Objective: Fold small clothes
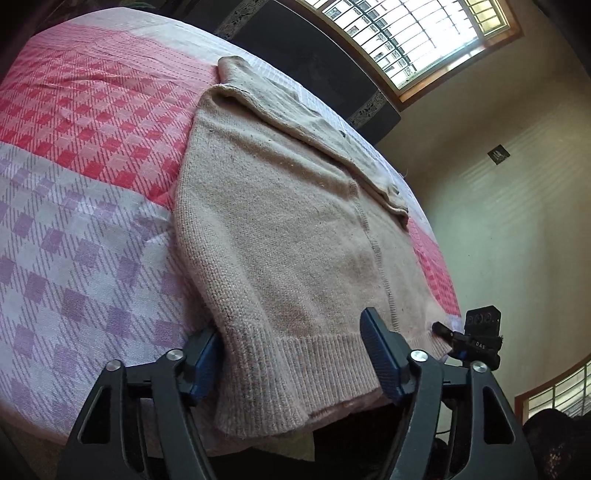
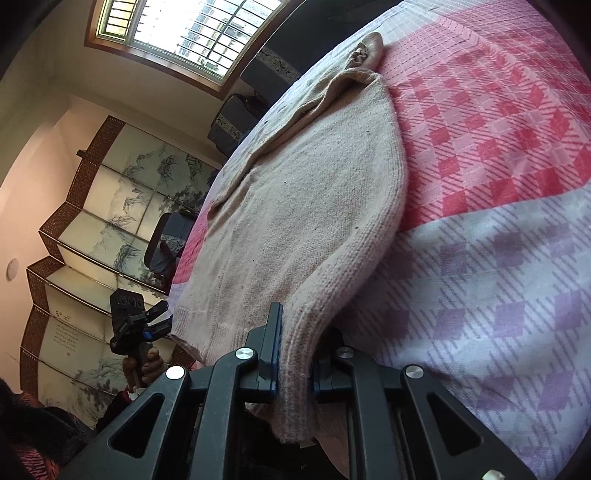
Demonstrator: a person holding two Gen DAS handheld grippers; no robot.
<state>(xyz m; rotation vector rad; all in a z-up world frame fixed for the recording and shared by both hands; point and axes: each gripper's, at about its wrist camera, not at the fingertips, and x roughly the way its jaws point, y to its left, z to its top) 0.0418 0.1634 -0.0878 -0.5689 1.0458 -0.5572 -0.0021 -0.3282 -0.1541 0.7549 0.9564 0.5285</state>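
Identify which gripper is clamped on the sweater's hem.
The right gripper: its jaws pinch the sweater hem; the left gripper stands wide open around it.

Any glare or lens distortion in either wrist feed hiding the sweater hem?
Left wrist view: the window is blown out, the bed bulges from fisheye, the sweater hem reads sharp. Right wrist view: window also overexposed, corners vignetted, hem clear at the right gripper.
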